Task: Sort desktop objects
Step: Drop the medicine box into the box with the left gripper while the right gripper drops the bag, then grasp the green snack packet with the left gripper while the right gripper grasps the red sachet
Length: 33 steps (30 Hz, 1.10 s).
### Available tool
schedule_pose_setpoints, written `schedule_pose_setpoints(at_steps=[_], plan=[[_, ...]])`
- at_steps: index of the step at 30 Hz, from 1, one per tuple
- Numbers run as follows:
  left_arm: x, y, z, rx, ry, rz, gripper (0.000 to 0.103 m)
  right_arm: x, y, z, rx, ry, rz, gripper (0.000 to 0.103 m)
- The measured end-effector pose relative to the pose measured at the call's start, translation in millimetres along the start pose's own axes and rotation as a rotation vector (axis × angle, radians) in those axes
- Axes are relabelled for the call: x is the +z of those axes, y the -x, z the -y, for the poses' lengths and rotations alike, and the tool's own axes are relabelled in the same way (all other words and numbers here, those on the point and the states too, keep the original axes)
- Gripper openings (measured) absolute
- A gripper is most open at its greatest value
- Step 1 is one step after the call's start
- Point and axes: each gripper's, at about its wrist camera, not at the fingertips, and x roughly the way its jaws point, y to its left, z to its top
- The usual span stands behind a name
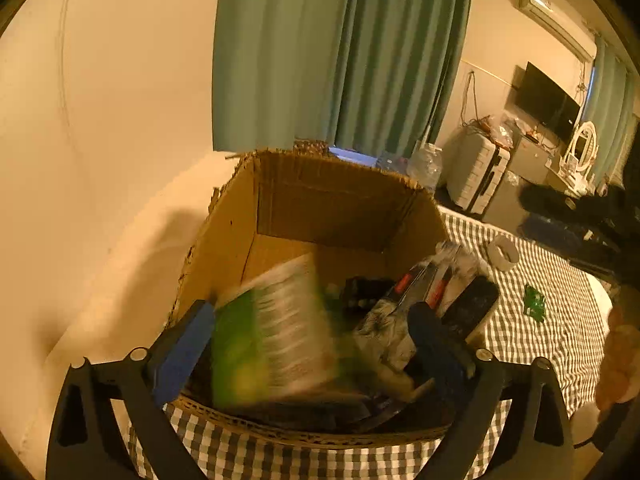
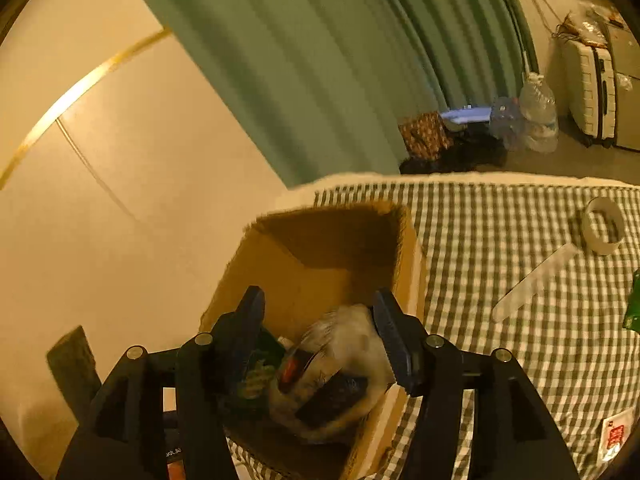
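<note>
Here, the left gripper (image 1: 316,344) had its jaws spread wide over the open box (image 1: 240,240), with a green and white packet (image 1: 272,332) between the blue pads (image 1: 184,344). The packet was heavily blurred, so whether it touched either pad could not be told, though the gap looked wider than the packet. It sat at the near left of the box, tilted. To its right inside the box lay a clear bag (image 1: 400,320) holding dark items with red marks, and a black flat object (image 1: 472,304) leaned at the right wall.

The right gripper (image 2: 320,340) also hung with jaws apart above the same box (image 2: 320,264), nothing between its pads (image 2: 392,344). Below them lay the clear bag (image 2: 344,360) (blurred here too) and something green (image 2: 260,376) at the left.

The box stood on a checked cloth (image 2: 500,240) near its left edge. Out on the cloth, well apart from the box, lay a tape roll (image 2: 604,228), a pale flat strip (image 2: 532,284) just beside the roll, a green packet (image 1: 534,304) further right, and a white card with red print (image 2: 616,436) at the near right.

Beyond stood a green curtain (image 1: 340,52), a white suitcase (image 1: 476,172), a water jug (image 2: 538,116) and a dark screen (image 1: 548,100).
</note>
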Motion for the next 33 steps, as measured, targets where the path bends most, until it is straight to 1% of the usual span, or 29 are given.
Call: schedule_pose_setpoints(at_steps=[2,3,4,6,8,11,13,15,16,18,21,22,25,28,30,33], plan=[[1,9,13,-0.001,-0.019,0.011,0.103,1,16,12,-0.022,-0.002,0.011,0.057],[2,16,22,-0.002,-0.036,0.021,0.103,0,30,20,-0.043,-0.001,0.019,0.057],[2,20,29,-0.004,-0.05,0.029,0.103,-2,51,33,-0.083,0.002,0.033,0.057],[1,35,52,-0.015,-0.088,0.054,0.103,-4,77,53,-0.155,0.002,0.051,0.059],[-3,49,78,-0.051,-0.12,0.063,0.103,-9,110,79,-0.238,-0.013,0.06,0.062],[-15,61,119,-0.111,-0.147,0.052,0.103,-30,153,125,-0.334,-0.047,0.055,0.062],[-28,61,149,-0.135,-0.162,0.03,0.103,-49,170,153,-0.412,-0.066,0.047,0.062],[-39,58,174,-0.157,-0.173,0.013,0.103,-62,175,174,-0.461,-0.086,0.041,0.062],[-46,56,188,-0.159,-0.177,0.003,0.103,-72,175,185,-0.474,-0.11,0.032,0.062],[-58,47,211,-0.158,-0.188,-0.027,0.103,-86,165,202,-0.459,-0.132,-0.008,0.062],[-72,27,237,-0.129,-0.199,-0.063,0.103,-111,142,216,-0.466,-0.095,-0.093,0.062],[-76,21,244,-0.12,-0.188,-0.07,0.103,-116,135,221,-0.46,-0.081,-0.118,0.062],[-82,2,256,-0.106,-0.14,-0.09,0.103,-132,103,241,-0.483,-0.066,-0.22,0.062],[-93,-12,269,-0.094,-0.139,-0.096,0.103,-138,84,263,-0.46,-0.11,-0.277,0.062],[-100,-23,275,-0.068,-0.169,-0.095,0.103,-142,78,272,-0.429,-0.139,-0.289,0.06],[-109,-37,285,-0.046,-0.209,-0.106,0.103,-144,71,277,-0.393,-0.145,-0.314,0.057]])
